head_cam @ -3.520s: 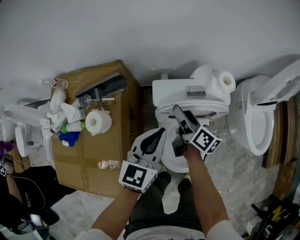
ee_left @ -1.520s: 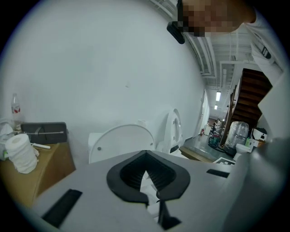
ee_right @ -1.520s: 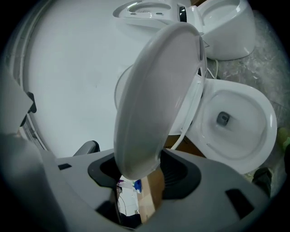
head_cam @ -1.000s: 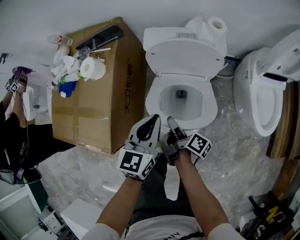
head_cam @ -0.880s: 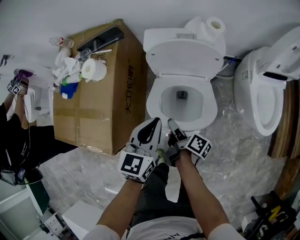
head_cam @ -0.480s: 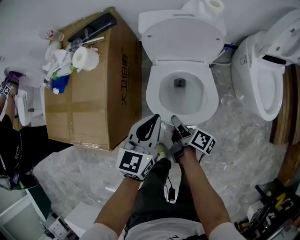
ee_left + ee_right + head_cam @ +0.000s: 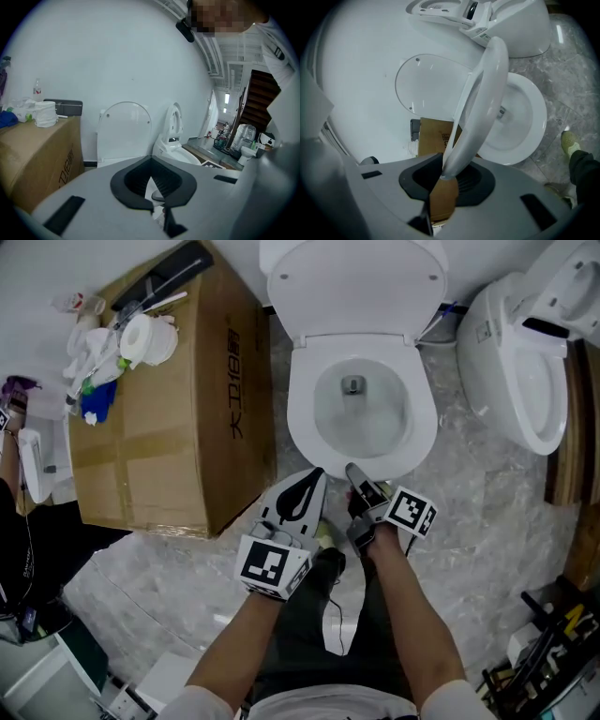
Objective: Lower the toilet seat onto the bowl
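Observation:
A white toilet stands ahead with its lid (image 7: 352,282) upright against the wall. The toilet seat (image 7: 300,418) is swung forward over the bowl (image 7: 361,423). In the right gripper view the seat (image 7: 480,103) runs edge-on between the lid (image 7: 429,82) and the bowl (image 7: 525,117), still apart from the bowl. My right gripper (image 7: 354,471) is at the seat's front edge. Its jaws are closing, with the seat's tip between them (image 7: 443,168). My left gripper (image 7: 314,476) hangs beside it, shut and empty (image 7: 151,161).
A cardboard box (image 7: 159,427) left of the toilet carries a paper roll (image 7: 145,338) and bottles. A second toilet (image 7: 511,362) stands to the right with its seat up. My shoe (image 7: 569,140) is near the bowl's base. The floor is covered with plastic sheeting (image 7: 469,521).
The right gripper came from the raised seat near the tank down to the bowl's front, and the seat swung forward with it. Over the last second both grippers stayed put while the view shifted.

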Demonstrator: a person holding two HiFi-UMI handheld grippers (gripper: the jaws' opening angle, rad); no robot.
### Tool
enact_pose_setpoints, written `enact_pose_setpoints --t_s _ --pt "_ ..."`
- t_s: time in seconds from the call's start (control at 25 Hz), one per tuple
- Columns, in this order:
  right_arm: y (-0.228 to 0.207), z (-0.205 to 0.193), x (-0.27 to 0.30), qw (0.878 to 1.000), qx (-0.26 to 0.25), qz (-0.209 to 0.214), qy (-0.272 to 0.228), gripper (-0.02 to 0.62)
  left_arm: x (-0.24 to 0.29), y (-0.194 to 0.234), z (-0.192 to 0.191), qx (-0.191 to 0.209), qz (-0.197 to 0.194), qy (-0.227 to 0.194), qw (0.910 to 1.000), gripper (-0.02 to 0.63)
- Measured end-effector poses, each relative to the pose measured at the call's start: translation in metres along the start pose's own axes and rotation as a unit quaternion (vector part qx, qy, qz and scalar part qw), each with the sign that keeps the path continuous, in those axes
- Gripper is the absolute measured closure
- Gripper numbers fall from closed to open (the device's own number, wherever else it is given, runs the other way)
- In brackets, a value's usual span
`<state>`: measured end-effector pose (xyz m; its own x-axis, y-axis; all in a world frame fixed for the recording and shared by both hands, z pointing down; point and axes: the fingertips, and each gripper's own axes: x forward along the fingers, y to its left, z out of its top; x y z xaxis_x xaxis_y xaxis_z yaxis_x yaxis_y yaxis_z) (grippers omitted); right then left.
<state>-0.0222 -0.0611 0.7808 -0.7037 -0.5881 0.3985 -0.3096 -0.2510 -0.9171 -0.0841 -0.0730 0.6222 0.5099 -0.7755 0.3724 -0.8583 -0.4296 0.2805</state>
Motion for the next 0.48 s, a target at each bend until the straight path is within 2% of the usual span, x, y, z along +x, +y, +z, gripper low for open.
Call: enact_pose_setpoints --t_s 0.28,0.48 --pt "-0.040 -0.011 -0.002 1.000 -0.013 -0.014 0.005 0.514 0.007 -0.007 -0.025 0.007 -0.012 0.001 0.9999 0.597" --pt "-0.064 -0.017 0.004 1.000 -0.006 -0.010 0.009 0.512 0.014 -0.007 -0.039 0.003 -0.011 0.000 0.9999 0.598"
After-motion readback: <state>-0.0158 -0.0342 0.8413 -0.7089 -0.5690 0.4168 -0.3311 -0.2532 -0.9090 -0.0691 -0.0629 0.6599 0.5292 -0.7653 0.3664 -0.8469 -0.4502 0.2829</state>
